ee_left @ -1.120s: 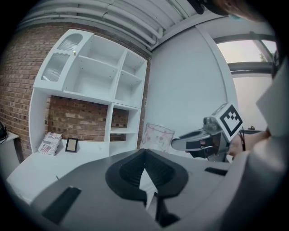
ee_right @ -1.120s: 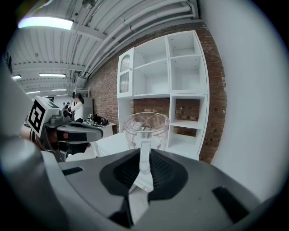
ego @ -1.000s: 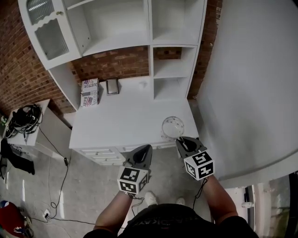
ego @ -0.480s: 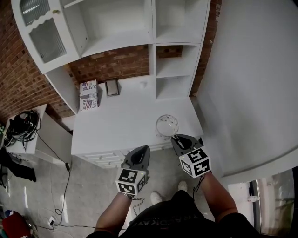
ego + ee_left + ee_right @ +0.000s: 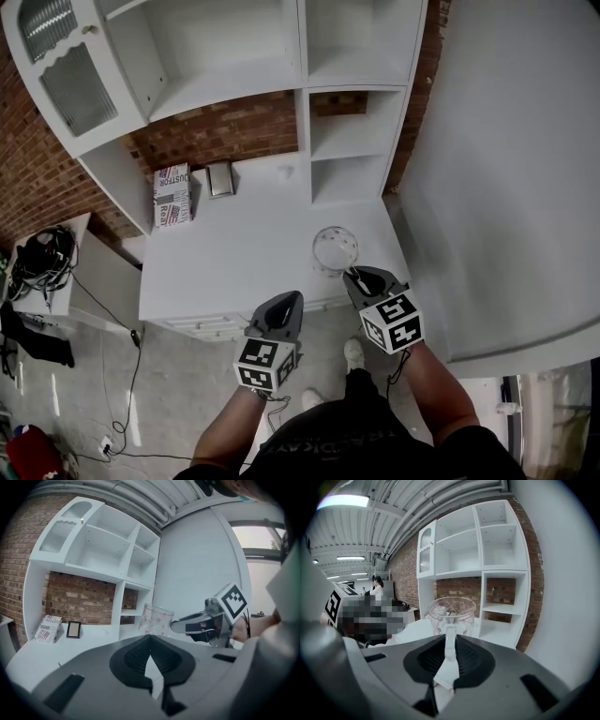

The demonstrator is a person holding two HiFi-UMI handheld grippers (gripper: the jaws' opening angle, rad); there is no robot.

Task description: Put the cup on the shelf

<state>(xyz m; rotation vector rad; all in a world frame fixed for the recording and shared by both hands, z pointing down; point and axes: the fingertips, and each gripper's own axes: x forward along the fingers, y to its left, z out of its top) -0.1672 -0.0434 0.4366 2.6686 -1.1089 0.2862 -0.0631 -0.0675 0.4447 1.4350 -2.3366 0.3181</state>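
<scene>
A clear glass cup (image 5: 335, 249) with a pink pattern is upright over the front right part of the white counter (image 5: 234, 262). My right gripper (image 5: 354, 275) is shut on its handle. In the right gripper view the handle (image 5: 450, 637) runs down between the jaws, with the cup (image 5: 451, 613) just ahead. The left gripper view shows the cup (image 5: 156, 619) and the right gripper (image 5: 180, 626) from the side. My left gripper (image 5: 294, 298) hangs at the counter's front edge, shut and holding nothing. The white shelf unit (image 5: 347, 141) rises behind the counter, and its compartments hold nothing.
A printed box (image 5: 172, 195) and a small picture frame (image 5: 220, 177) stand at the back left of the counter. A large white wall panel (image 5: 506, 169) closes off the right side. A low side table with black cables (image 5: 42, 253) sits at the far left.
The right gripper and the cup have drifted slightly left and farther in over the counter. The view has shifted a little as the person stepped. The left gripper has barely moved.
</scene>
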